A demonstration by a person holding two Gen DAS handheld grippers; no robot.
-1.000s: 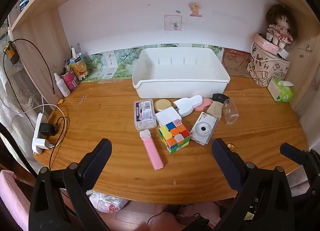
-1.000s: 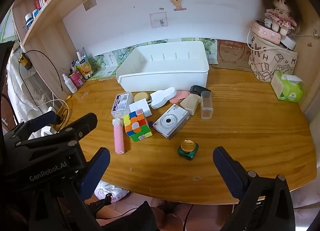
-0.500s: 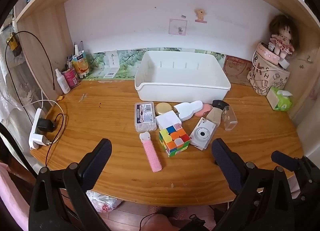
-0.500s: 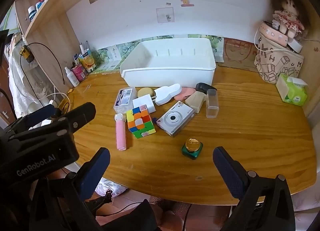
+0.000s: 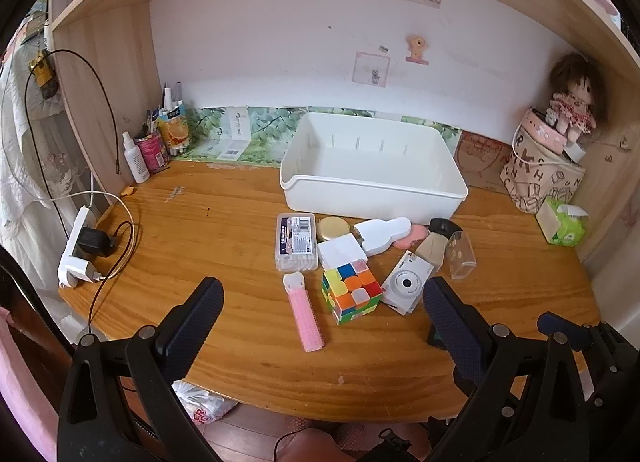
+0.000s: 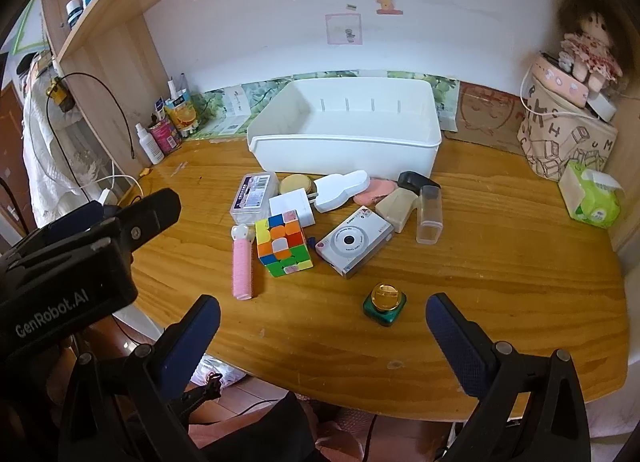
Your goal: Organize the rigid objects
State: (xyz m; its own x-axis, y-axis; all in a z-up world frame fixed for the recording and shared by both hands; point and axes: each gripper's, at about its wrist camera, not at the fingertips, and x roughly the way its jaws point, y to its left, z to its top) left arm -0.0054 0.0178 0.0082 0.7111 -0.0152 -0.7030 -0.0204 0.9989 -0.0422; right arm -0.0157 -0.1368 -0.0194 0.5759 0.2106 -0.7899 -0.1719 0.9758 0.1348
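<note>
An empty white bin [image 5: 374,170] [image 6: 348,130] stands at the back of the wooden desk. In front of it lies a cluster: a colour cube [image 5: 351,289] [image 6: 284,248], a pink roller [image 5: 305,312] [image 6: 243,262], a white camera [image 5: 408,286] [image 6: 354,241], a clear cotton-swab box [image 5: 296,241] [image 6: 254,197], a gold-lidded jar [image 5: 333,229], a white case [image 5: 382,235] and a clear tube [image 6: 429,214]. A green jar with gold lid [image 6: 385,303] sits apart, near the front. My left gripper [image 5: 320,322] and right gripper [image 6: 322,332] are open and empty over the front edge.
Bottles and cans [image 5: 154,146] stand at the back left. A power strip with cables [image 5: 80,250] lies at the left edge. A printed bag with a doll [image 5: 548,166] and a green tissue pack [image 5: 564,222] stand at the right. A shelf runs overhead.
Both views have drawn back and risen a little; the objects sit slightly farther away. Nothing on the desk has moved. Both grippers stay open.
</note>
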